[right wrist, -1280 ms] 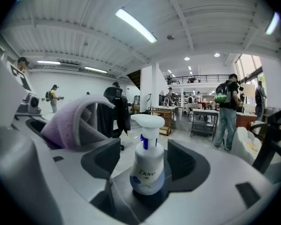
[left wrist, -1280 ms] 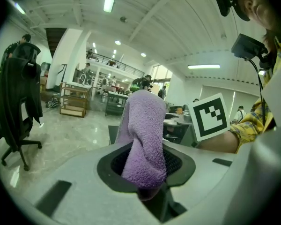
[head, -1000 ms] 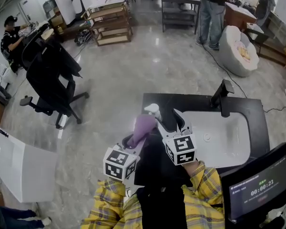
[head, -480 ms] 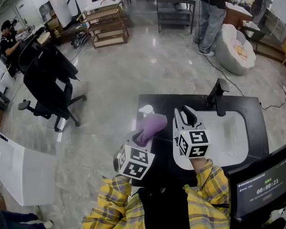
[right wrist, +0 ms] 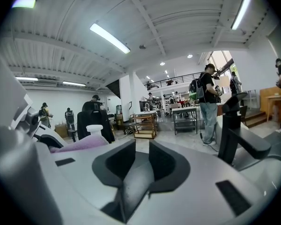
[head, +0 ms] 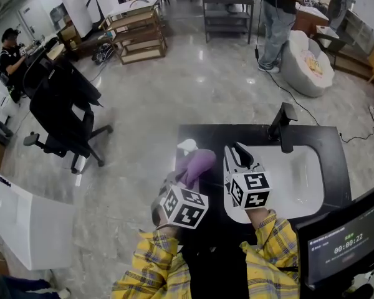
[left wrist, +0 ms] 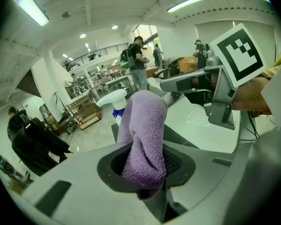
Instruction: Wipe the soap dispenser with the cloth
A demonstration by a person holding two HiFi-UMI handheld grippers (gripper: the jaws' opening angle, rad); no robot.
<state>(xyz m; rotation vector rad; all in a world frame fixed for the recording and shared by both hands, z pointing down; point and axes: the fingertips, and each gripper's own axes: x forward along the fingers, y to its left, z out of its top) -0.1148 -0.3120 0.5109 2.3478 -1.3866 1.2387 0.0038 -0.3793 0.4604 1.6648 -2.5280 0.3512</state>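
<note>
The soap dispenser (head: 187, 145), white with a pump head, stands at the near-left corner of the black counter (head: 199, 132). In the left gripper view its pump (left wrist: 111, 97) rises just behind the purple cloth (left wrist: 143, 135). My left gripper (head: 182, 184) is shut on that cloth (head: 198, 162), whose free end lies close against the dispenser's right side. My right gripper (head: 235, 151) hovers right of the cloth over the sink's edge. Its jaws are closing to a narrow gap, and nothing is between them (right wrist: 141, 159).
A white sink basin (head: 302, 173) is set in the black counter, with a black faucet (head: 282, 124) behind it. A dark screen (head: 340, 245) stands at the near right. A black office chair (head: 62, 108), shelves and people are farther off on the floor.
My right gripper drew away from the dispenser to the right, and its jaws narrowed. My left gripper rolled and carried the cloth up beside the dispenser.
</note>
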